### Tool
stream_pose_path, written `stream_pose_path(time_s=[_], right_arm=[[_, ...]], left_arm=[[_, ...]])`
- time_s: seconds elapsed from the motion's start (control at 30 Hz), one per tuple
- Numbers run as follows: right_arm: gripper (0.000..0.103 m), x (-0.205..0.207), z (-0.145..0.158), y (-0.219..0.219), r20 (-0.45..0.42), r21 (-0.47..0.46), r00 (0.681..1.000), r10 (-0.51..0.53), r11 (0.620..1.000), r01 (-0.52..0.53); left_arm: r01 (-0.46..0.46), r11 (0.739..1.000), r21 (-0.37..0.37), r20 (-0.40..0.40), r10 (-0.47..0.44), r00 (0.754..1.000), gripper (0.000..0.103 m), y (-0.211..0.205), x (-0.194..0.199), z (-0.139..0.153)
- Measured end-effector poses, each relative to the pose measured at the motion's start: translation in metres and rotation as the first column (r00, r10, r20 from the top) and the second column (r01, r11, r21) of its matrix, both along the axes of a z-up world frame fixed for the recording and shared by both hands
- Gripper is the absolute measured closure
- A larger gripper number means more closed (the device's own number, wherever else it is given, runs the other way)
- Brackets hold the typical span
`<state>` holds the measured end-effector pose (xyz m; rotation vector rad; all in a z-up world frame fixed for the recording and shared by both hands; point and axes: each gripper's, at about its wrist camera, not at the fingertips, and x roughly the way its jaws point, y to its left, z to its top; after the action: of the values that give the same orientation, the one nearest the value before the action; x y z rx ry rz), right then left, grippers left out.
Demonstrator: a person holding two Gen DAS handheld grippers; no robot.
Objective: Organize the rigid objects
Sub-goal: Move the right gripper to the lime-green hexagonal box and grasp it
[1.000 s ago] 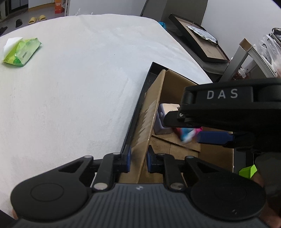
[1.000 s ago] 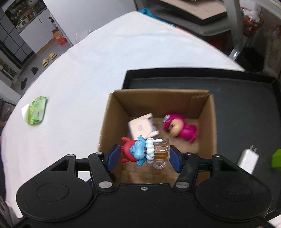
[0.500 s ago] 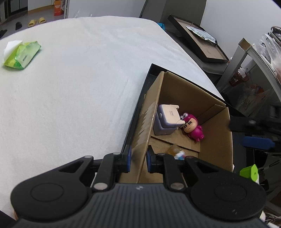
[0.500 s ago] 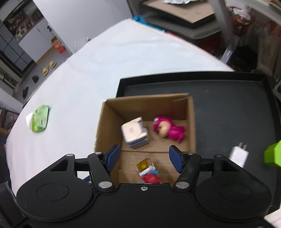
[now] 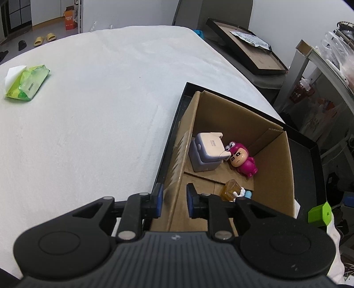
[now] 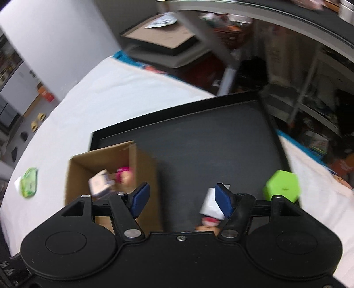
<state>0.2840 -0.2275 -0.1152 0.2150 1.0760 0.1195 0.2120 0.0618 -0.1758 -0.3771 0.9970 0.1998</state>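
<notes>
- Black tray (image 6: 199,141) across frame centre, cardboard box (image 5: 272,168) in its left corner.
- Inside box: pale cube (image 5: 206,155), pink figure (image 5: 242,160), blue figure with amber mug (image 5: 234,191) nearest.
- Left gripper (image 5: 173,201) clamped on box wall.
- Right gripper (image 6: 181,198) wide open, empty; blurred, probably white charger (image 6: 210,205) beneath.

White cloth (image 5: 93,106) covers the table; grey floor (image 5: 42,31) beyond (yellow slippers (image 5: 45,38) parked there), white wall (image 5: 309,20), metal shelving (image 5: 318,73) right.
</notes>
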Motion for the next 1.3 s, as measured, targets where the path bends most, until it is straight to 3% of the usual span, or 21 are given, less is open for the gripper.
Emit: stream_pose_path(time_s=[0.17, 0.4, 1.07, 1.17, 1.2, 1.3], right_arm=[[0.028, -0.001, -0.011, -0.032, 0.010, -0.027, 0.998, -0.065, 0.997, 0.066], [0.026, 0.000, -0.035, -0.061, -0.018, -0.060, 0.993, -0.116, 0.992, 0.114], [0.022, 0.018, -0.085, -0.085, -0.049, -0.210, 0.995, -0.082, 0.975, 0.070], [0.034, 0.019, -0.087, -0.082, -0.050, -0.209, 0.997, -0.065, 0.976, 0.053], [0.048, 0.020, -0.087, -0.083, -0.058, -0.200, 0.996, -0.062, 0.979, 0.049], [0.049, 0.019, -0.085, -0.083, -0.053, -0.186, 0.997, -0.055, 0.982, 0.044]], left_arm=[[0.001, 1.000, 0.028, -0.021, 0.000, 1.000, 0.076, -0.004, 0.003, -0.001], [0.000, 0.998, 0.070, -0.023, 0.002, 1.000, 0.057, -0.010, 0.005, 0.002], [0.045, 0.988, 0.149, -0.039, -0.040, 0.998, 0.052, -0.031, 0.016, 0.000], [0.048, 0.986, 0.162, -0.047, -0.041, 0.998, 0.052, -0.034, 0.018, -0.002], [0.047, 0.985, 0.164, -0.049, -0.040, 0.998, 0.052, -0.034, 0.018, -0.002], [0.044, 0.984, 0.174, -0.045, -0.037, 0.998, 0.052, -0.034, 0.019, -0.001]])
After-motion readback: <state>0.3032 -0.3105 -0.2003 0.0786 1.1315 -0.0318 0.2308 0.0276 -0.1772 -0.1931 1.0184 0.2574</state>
